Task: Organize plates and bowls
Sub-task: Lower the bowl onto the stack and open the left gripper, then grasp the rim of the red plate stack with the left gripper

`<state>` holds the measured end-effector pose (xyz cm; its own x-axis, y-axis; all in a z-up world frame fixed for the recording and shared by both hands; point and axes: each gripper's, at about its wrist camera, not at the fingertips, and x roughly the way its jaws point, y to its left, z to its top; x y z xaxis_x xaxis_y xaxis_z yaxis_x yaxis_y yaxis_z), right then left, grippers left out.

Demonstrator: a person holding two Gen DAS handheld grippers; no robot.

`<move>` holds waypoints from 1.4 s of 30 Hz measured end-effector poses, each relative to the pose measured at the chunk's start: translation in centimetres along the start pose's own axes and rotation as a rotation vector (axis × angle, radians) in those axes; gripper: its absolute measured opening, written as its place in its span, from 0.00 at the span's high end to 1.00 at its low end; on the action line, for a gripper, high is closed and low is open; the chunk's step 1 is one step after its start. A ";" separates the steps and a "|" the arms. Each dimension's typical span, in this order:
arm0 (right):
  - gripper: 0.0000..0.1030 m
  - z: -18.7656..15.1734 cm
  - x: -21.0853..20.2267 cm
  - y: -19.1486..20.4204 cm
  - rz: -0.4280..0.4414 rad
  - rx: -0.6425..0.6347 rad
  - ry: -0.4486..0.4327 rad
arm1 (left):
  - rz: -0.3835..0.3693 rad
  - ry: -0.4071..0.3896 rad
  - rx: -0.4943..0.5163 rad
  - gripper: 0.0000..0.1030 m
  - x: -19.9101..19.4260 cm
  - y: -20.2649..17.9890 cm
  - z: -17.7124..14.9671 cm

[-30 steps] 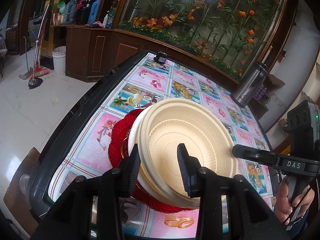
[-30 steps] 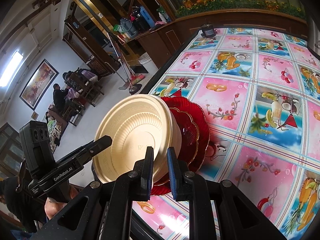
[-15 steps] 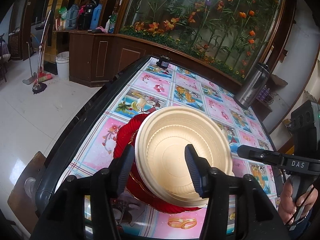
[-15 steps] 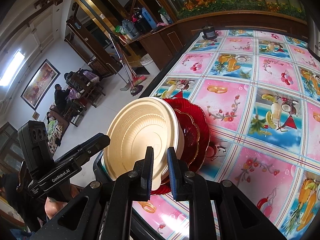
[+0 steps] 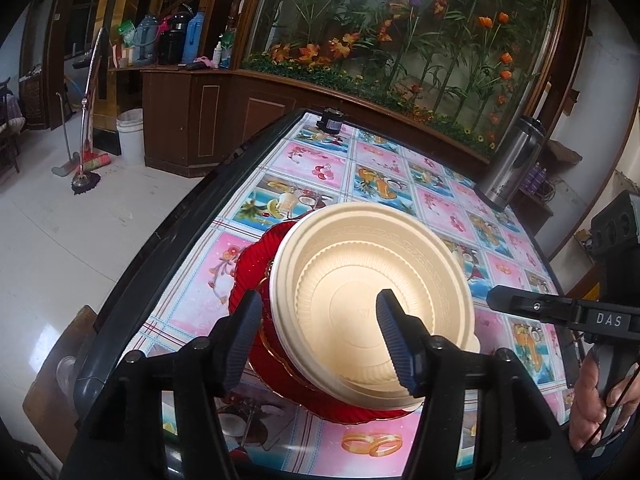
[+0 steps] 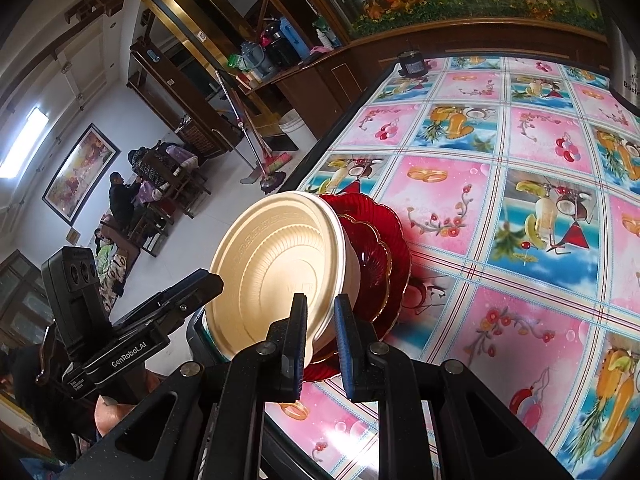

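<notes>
The cream bowl (image 5: 372, 300), matte with ribbed walls and an embossed rim, sits on scalloped red glass plates (image 6: 384, 256) at the near edge of my glossy fruit-print surface (image 5: 320, 172). My left tongs (image 5: 316, 340) have just been opening, ridged pads straddling the bowl's rim without pressing. My right tongs (image 6: 321, 344) are clenched on the bowl's near rim.
</notes>
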<state>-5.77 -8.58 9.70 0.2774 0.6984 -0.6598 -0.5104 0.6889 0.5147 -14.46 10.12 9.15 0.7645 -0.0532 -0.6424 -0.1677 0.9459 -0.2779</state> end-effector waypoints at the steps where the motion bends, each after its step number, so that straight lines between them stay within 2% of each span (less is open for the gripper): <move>1: 0.84 0.0 0.0 -0.1 -0.001 0.002 -0.001 | 0.010 -0.002 0.006 0.42 0.0 -0.1 -0.1; 7: 0.83 -0.2 0.0 -0.4 -0.003 0.016 0.002 | 0.047 -0.016 0.029 0.40 -0.1 -0.8 -0.3; 10: 0.83 -0.3 0.1 -0.6 -0.003 0.020 0.006 | 0.065 -0.026 0.037 0.34 -0.3 -0.9 -0.4; 14: 0.72 -0.4 0.1 -0.7 -0.005 0.026 0.009 | 0.082 -0.035 0.044 0.33 -0.3 -0.9 -0.5; 20: 0.62 -0.4 0.2 -0.7 -0.006 0.028 0.008 | 0.104 -0.043 0.054 0.28 -0.3 -1.4 -0.7; 29: 0.55 -0.7 0.1 -0.8 -0.007 0.031 0.007 | 0.144 -0.062 0.076 0.21 -0.5 -1.6 -1.0; 42: 0.53 -1.5 -0.7 -0.6 -0.007 0.032 -0.004 | 0.164 -0.079 0.104 0.20 -1.7 -2.2 -1.7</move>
<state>-6.87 -9.79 8.99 0.2843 0.6946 -0.6608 -0.4818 0.6994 0.5278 -16.43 7.60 9.67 0.7790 0.1259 -0.6143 -0.2324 0.9678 -0.0964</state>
